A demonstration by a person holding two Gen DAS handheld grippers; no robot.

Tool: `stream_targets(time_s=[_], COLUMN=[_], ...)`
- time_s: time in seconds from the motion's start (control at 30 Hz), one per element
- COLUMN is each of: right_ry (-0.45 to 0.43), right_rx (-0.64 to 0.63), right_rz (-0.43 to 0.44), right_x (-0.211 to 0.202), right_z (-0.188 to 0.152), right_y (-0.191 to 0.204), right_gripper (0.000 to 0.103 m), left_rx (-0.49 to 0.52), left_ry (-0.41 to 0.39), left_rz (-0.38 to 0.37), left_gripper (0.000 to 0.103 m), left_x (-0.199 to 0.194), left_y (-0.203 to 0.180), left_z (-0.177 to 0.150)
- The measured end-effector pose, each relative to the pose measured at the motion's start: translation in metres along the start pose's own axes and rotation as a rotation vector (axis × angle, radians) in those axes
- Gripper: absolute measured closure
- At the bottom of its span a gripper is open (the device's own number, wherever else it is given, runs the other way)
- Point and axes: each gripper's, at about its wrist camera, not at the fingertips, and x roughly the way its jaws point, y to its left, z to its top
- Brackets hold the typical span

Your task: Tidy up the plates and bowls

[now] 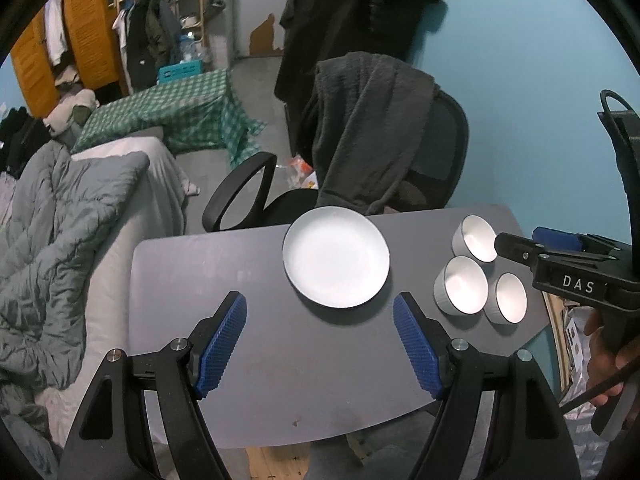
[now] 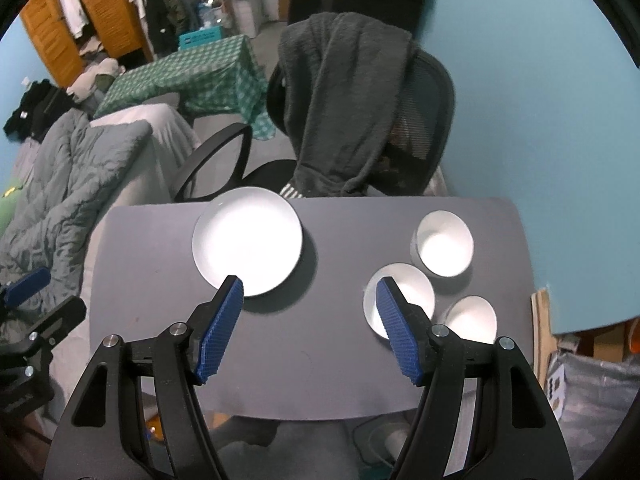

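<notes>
- The left gripper (image 1: 320, 306) hangs above the near part of the grey table (image 1: 200, 280); its blue pads (image 1: 222, 346) are spread wide and hold nothing.
- The right gripper (image 2: 310, 290) also hangs over the table with its jaws wide apart and nothing between them; in the left wrist view it comes in from the right edge (image 1: 520, 246), its tip over the far bowl, though whether it touches the bowl cannot be told.
- A white plate (image 1: 336, 256) lies flat toward the far edge of the table, near the middle; it stands well apart from the bowls.
- Three white bowls sit upright in a close cluster on the right side of the table; the far bowl (image 2: 442, 242) is nearest the back edge; the middle bowl (image 2: 404, 288) is just beside it, closer in and partly hidden by the right gripper's pad; the small bowl (image 2: 472, 318) sits at the near right.
- All three bowls look empty, as does the plate.
- Beyond the table stands a black office chair (image 2: 424, 120) with a dark grey blanket (image 2: 344, 92) draped over its back; a bed with a grey quilt (image 1: 52, 240) lies to the left.
</notes>
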Motion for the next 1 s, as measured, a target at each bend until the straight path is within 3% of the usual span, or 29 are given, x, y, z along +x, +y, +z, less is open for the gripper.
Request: stream_targets(time_s=[0.47,1.0], right_ry=[-0.023,-0.032], right_rx=[0.086,0.219], right_rz=[-0.022,-0.082], right_x=[-0.022,-0.033], right_z=[-0.009,-0.017], right_y=[-0.023,-0.085], right_gripper=[0.034,0.034], left_rx=[0.033,0.169], left_ry=[0.000,0.042], left_rz=[-0.110,-0.192], left_gripper=[0.025,0.025], left_x=[-0.005,0.020], left_y=[-0.022,-0.092], left_z=[0.010,0.036])
